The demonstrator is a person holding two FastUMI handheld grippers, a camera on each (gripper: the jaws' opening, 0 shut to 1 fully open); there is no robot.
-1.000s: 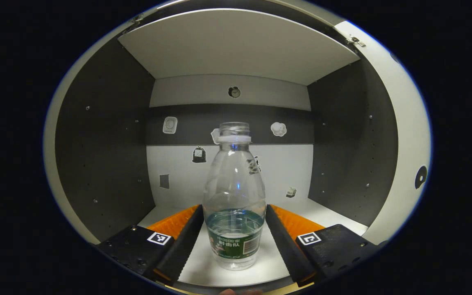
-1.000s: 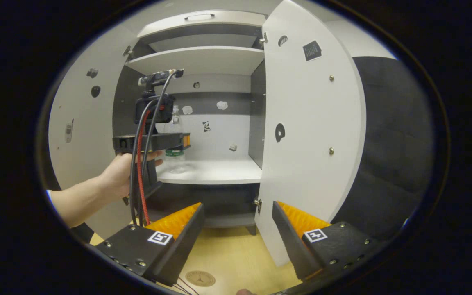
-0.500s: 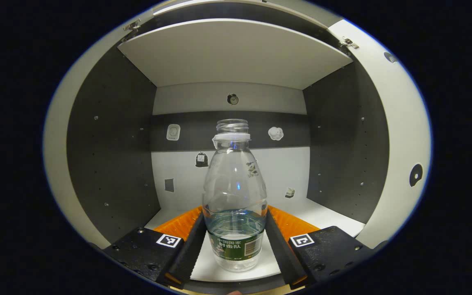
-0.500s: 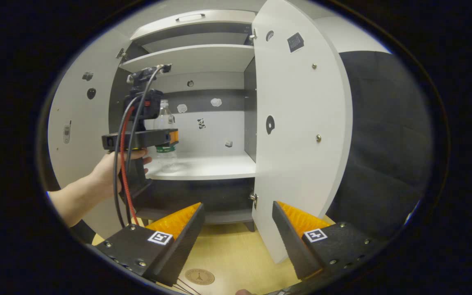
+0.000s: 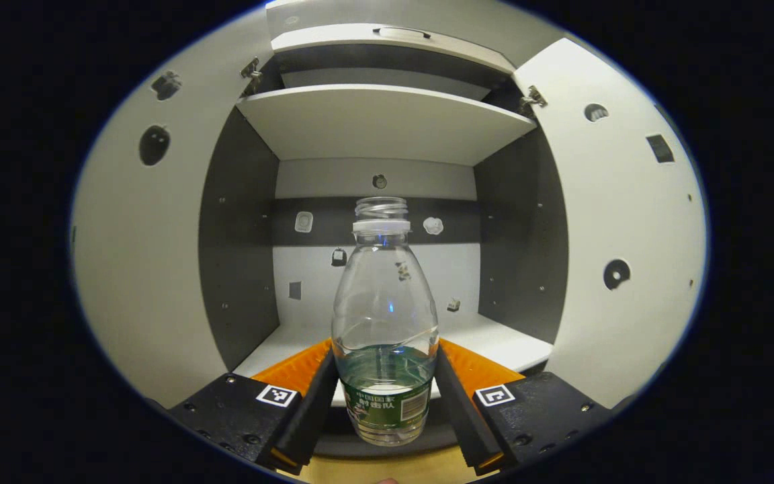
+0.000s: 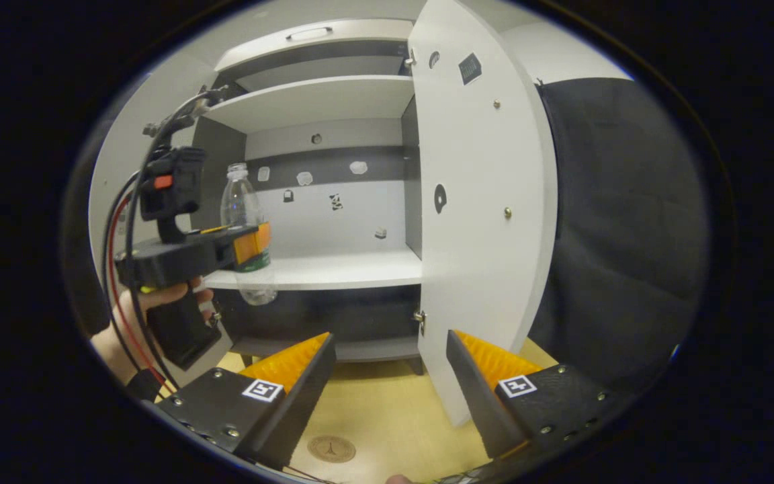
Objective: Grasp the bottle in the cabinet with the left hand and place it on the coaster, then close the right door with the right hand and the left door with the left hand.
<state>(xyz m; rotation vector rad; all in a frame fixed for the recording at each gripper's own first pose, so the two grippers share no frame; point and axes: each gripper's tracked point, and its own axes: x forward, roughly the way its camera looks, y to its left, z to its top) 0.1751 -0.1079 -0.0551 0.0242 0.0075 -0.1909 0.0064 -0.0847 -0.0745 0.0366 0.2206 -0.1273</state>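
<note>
While the left gripper (image 5: 385, 393) clamps the bottle (image 5: 385, 323) low at the labelled waist, centre frame, it hangs upright, clear of the shelf (image 5: 494, 339). Lower centre of the right gripper view, the right gripper (image 6: 390, 376) waits open-jawed above the coaster (image 6: 331, 448), beside the right door (image 6: 481, 222).

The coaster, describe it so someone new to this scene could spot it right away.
Start at the white cabinet with both doors open, then drop to the wooden tabletop before it. The coaster is the small round brown disc with a stamped emblem, lying flat beside the right gripper.
</note>
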